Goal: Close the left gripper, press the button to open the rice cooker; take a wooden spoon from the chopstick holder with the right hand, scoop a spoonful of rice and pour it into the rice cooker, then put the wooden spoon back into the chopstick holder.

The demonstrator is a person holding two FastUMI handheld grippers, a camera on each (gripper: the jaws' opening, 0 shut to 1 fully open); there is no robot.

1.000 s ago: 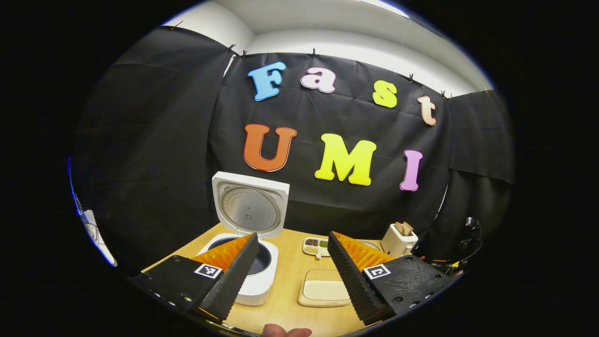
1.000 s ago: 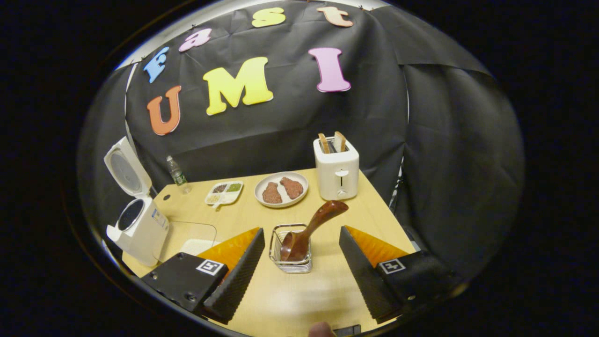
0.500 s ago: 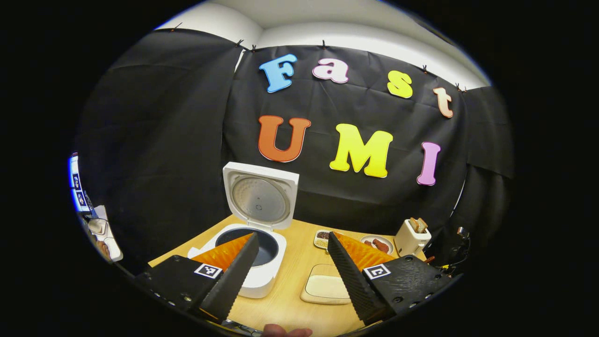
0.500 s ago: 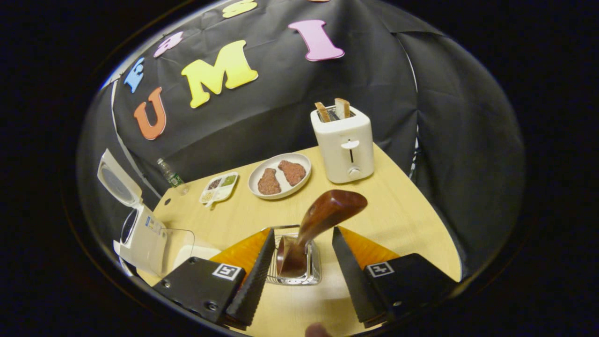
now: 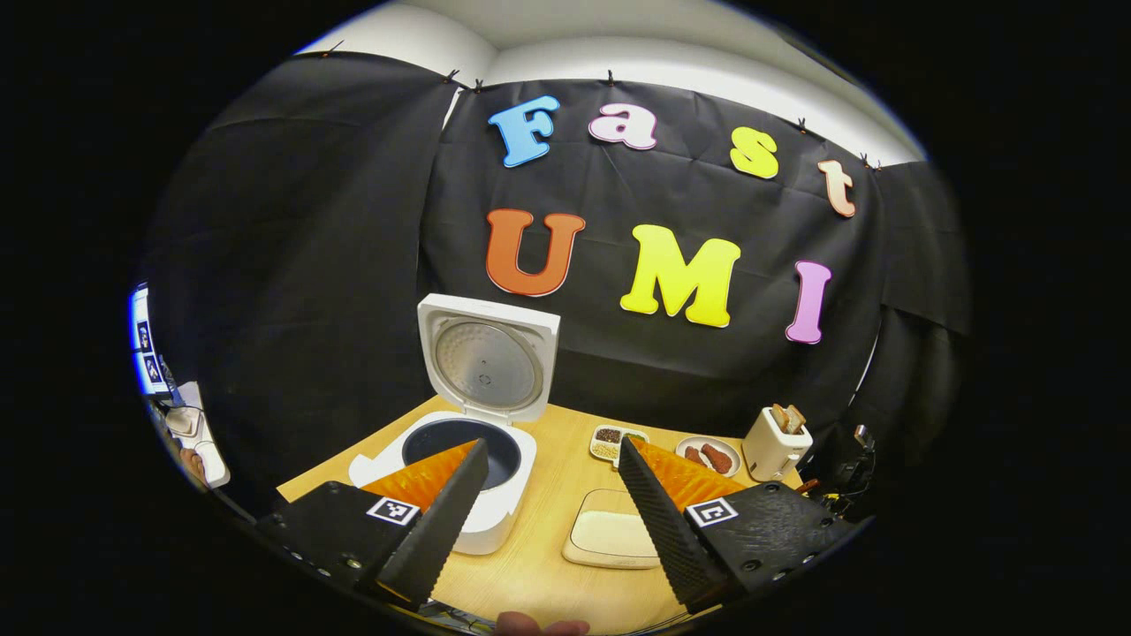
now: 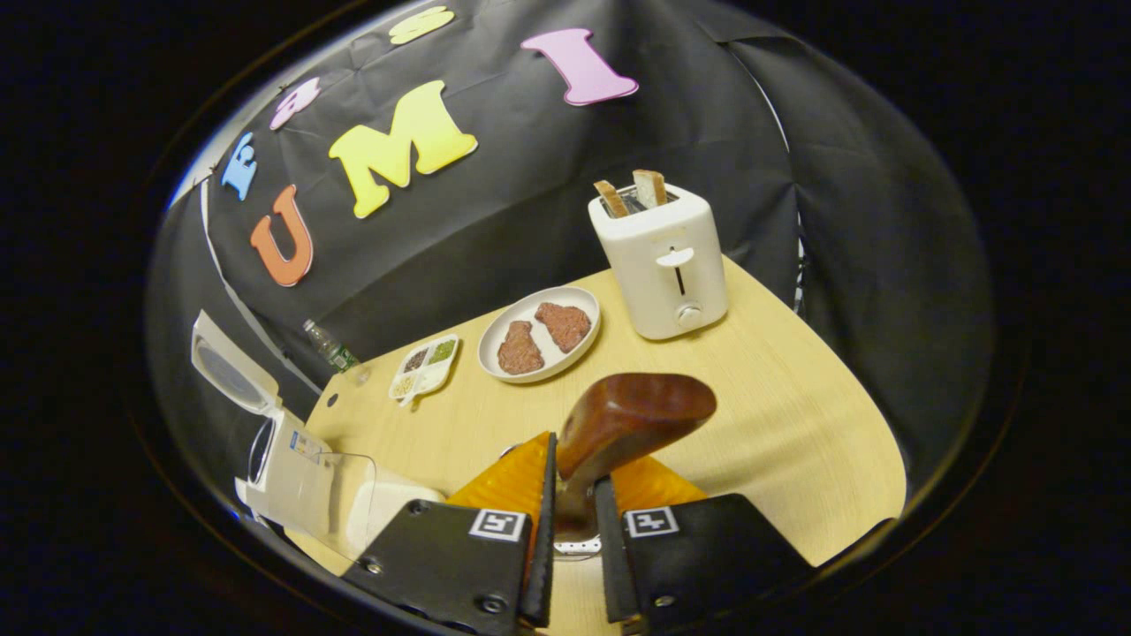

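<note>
In the left gripper view the white rice cooker (image 5: 468,495) stands with its lid (image 5: 488,362) raised and its dark pot bare. My left gripper (image 5: 548,503) hovers open in front of it, holding nothing. In the right gripper view my right gripper (image 6: 573,508) is shut on the brown wooden spoon (image 6: 632,411), whose broad handle end sticks up above the fingers. A sliver of the wire chopstick holder (image 6: 573,548) shows below, the rest hidden by the fingers. A shallow box of rice (image 5: 610,537) lies right of the cooker; it shows as a clear box (image 6: 371,499) in the right gripper view.
At the back of the wooden table (image 6: 795,415) are a divided seasoning dish (image 6: 427,367), a plate (image 6: 583,305) with two pieces of meat and a white toaster (image 6: 663,256) holding bread. A small bottle (image 6: 331,346) stands near the far left corner. The open cooker (image 6: 283,450) sits left.
My right gripper has come down over the holder and shut on the spoon's handle. The left gripper has drawn back a little from the cooker and stayed open.
</note>
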